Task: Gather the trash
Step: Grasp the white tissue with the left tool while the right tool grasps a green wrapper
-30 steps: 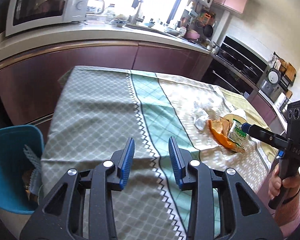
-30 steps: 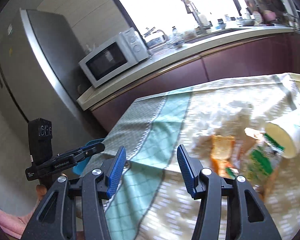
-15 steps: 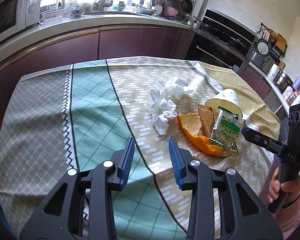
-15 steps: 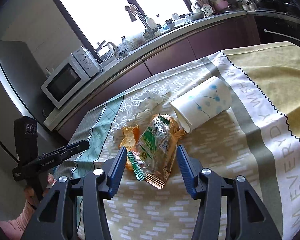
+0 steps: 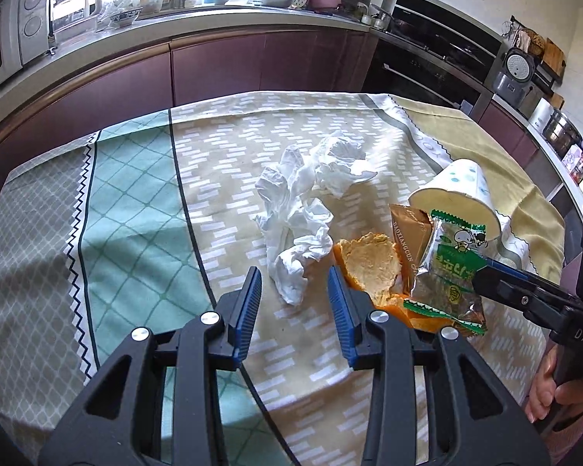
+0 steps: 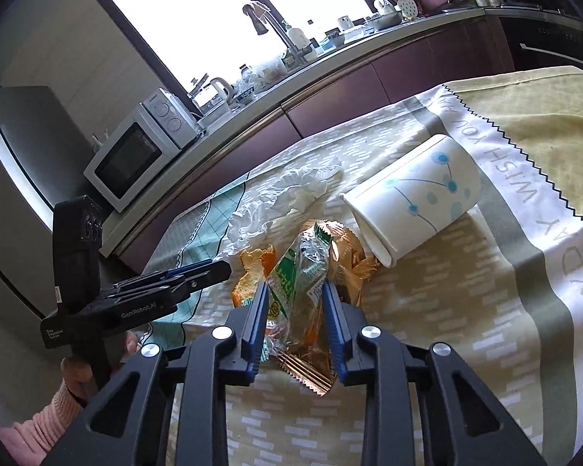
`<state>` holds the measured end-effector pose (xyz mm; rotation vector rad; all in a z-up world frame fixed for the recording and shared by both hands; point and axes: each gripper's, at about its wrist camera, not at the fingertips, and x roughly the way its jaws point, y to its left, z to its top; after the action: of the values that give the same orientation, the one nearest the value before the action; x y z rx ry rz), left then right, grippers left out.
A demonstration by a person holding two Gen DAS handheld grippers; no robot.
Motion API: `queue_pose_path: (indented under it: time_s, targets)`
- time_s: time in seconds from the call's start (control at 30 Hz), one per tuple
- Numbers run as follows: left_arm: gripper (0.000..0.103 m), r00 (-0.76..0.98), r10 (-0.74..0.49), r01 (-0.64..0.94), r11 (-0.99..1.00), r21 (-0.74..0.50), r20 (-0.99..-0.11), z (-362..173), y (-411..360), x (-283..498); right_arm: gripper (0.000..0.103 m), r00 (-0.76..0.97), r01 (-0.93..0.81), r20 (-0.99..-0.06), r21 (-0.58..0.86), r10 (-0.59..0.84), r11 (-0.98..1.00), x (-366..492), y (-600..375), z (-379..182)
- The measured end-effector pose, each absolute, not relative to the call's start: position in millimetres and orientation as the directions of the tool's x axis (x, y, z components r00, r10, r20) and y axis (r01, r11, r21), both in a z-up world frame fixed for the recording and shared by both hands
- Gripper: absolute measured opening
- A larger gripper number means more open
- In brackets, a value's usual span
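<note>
Two grippers over the table (image 5: 136,202) right now. The right gripper (image 6: 295,303) has its fingers closing on the green snack wrapper (image 6: 297,272), which sits right between them and looks squeezed already. The left gripper (image 5: 294,285) is unclenched and holding nothing, with the crumpled tissue (image 5: 299,209) just ahead of its fingers. An orange peel (image 5: 369,268) and a tipped paper cup (image 6: 416,198) lie right beside the wrapper.

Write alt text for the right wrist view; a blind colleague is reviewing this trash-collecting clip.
The right gripper is closing its blue jaws around a green snack wrapper lying on orange peel on a patterned tablecloth. A tipped paper cup and crumpled tissue lie just beyond, the left gripper alongside.
</note>
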<state>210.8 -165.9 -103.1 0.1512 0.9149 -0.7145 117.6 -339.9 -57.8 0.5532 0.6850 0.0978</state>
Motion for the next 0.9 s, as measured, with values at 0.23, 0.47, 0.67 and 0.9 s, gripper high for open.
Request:
queue_pose_path:
  time_s: [0.23,0.47,0.67,0.9]
  targets:
    - [0.015,0.376,-0.499,0.626,0.758,-0.183,-0.781,-108.6,-172.1,219.1,0.008,0.782,0.075,-0.555,0.534,0.283,0.842,117.9,-342.5,-56.7]
    - [0.002,0.374,-0.525,0.631,0.748,-0.205,-0.765,-104.2,-167.6,215.5,0.003,0.787,0.055,-0.54,0.543,0.298,0.838,116.8,-341.4,-54.2]
    - [0.002,0.393,-0.557,0.614,0.751,-0.242,-0.732,-90.9,-148.0,211.7,0.002,0.799,0.03,-0.509,0.564,0.32,0.825,112.4,-341.5,-47.8]
    - [0.002,0.433,-0.589,0.605,0.751,-0.264,-0.682,-68.2,-112.8,195.3,0.002,0.806,-0.001,-0.483,0.576,0.341,0.818,106.7,-336.8,-38.7]
